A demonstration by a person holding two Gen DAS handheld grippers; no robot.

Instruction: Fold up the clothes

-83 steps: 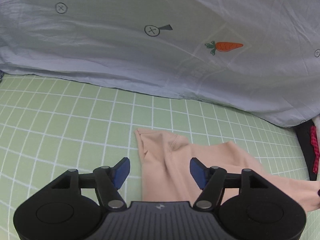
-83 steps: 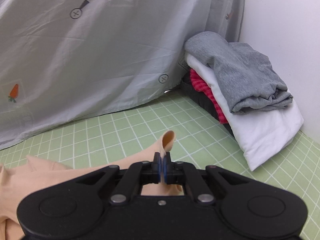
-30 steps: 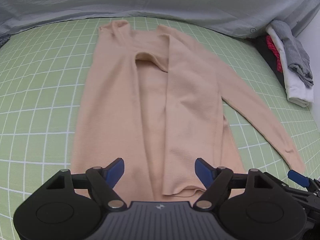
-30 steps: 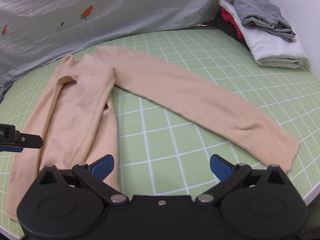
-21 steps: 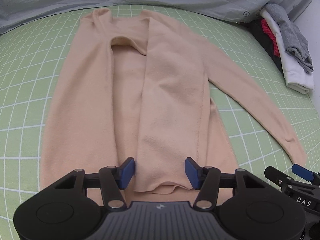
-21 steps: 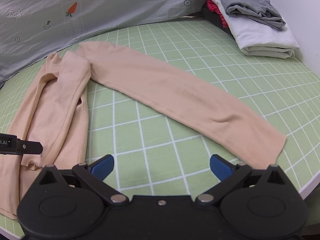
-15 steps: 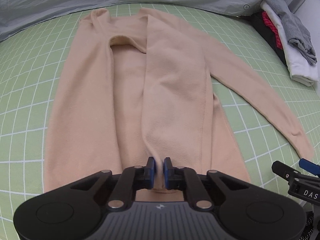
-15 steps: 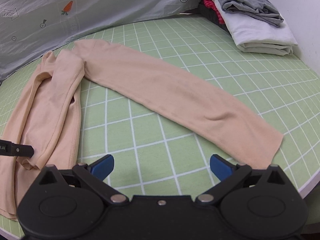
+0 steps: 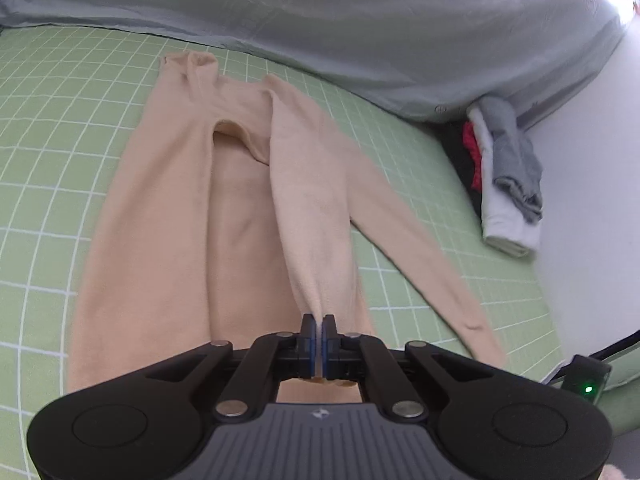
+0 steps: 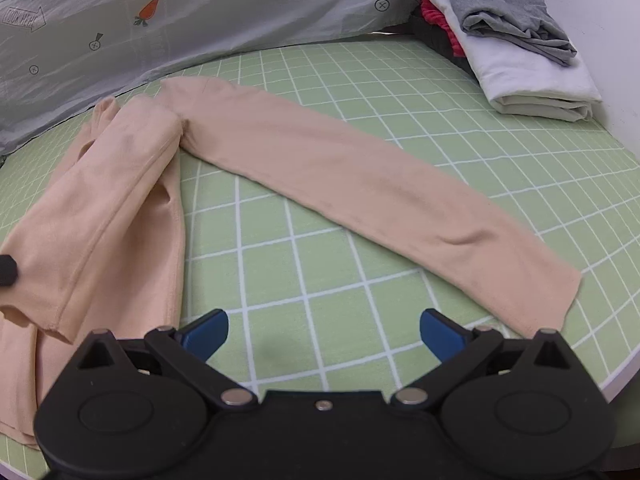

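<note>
The peach top (image 9: 240, 216) lies flat on the green grid mat (image 9: 52, 128), collar toward twelve o'clock. The left tongs (image 9: 319, 334) are clamped tight on its folded-over flap near the hem; the right tongs (image 10: 324, 332) gape wide, holding nothing, with the spread sleeve (image 10: 360, 184) at one o'clock. Best to lift the flap gently, keeping the hem edges aligned. The grey sheet (image 10: 120, 12) reads "COOK HERE".

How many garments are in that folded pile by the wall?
4 visible in the pile: a grey one on top, a white one under it, then red and black edges behind; more may be hidden.
</note>
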